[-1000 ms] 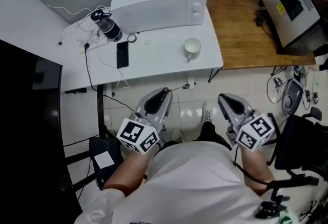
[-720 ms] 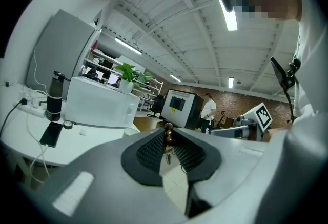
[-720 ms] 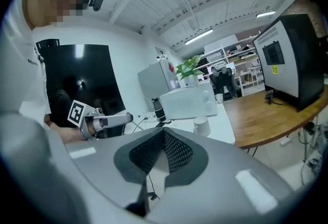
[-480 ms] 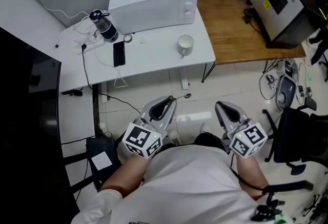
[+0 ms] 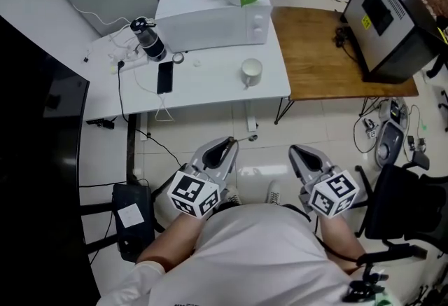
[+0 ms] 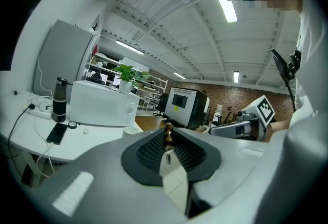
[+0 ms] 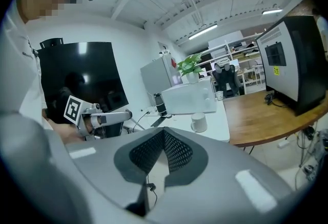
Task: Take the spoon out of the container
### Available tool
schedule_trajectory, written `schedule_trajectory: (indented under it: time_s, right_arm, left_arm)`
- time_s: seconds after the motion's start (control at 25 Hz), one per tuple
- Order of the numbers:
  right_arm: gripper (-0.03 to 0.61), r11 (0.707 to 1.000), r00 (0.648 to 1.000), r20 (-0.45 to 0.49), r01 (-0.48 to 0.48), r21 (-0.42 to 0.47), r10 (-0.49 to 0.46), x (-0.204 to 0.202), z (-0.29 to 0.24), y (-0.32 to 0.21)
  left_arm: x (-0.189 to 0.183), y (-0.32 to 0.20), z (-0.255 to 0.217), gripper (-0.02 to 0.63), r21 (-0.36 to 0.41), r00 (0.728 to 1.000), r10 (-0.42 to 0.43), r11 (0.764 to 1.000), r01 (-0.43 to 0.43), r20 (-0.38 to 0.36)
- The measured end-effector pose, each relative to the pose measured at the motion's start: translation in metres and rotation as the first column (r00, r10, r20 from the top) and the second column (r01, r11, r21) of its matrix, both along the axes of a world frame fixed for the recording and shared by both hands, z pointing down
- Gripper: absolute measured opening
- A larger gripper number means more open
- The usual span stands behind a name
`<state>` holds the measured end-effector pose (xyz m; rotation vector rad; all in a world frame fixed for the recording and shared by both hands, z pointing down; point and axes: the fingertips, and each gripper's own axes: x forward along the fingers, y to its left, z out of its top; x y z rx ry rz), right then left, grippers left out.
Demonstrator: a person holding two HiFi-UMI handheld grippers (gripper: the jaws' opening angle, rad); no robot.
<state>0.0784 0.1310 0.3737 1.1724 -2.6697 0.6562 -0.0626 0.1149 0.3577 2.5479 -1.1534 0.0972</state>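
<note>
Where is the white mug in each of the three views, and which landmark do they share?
Head view: the white mug sits above centre.
Left gripper view: the mug is left of centre, lower right of the white microwave.
Right gripper view: the mug is right of centre, just under the microwave.
Shared landmark: the white microwave, behind the mug everywhere.

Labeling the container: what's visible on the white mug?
The white mug looks like plain, glossy ceramic, with one handle seen in the right gripper view. It stands upright, mouth up, near the front edge of the white table, before the microwave and right of the black phone. Only the table touches it; nothing sticks out of it.
</note>
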Motion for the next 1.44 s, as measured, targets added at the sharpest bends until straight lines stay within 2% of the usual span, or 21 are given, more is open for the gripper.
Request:
schedule_trajectory:
  time_s: [0.2,0.64,1.44]
  right_arm:
    - [0.003,1.0,1.0,0.017,0.025,-0.007,-0.025,0.005,0.0,0.005]
    - [0.003,0.999,0.999,0.004,0.052,0.008,-0.052,0.012,-0.001,0.012]
    - [0.003,0.998,0.998,0.0,0.066,0.011,-0.066,0.005,0.001,0.011]
  left_arm:
    - [0.007,0.004,0.006,0.046,-0.036,0.999,-0.023,0.999,0.021,-0.037]
    - [0.019,0.008,0.003,0.046,0.002,0.999,-0.032,0.999,0.032,0.024]
    - [0.015,0.008,0.0,0.046,0.015,0.999,-0.038,0.999,0.038,0.025]
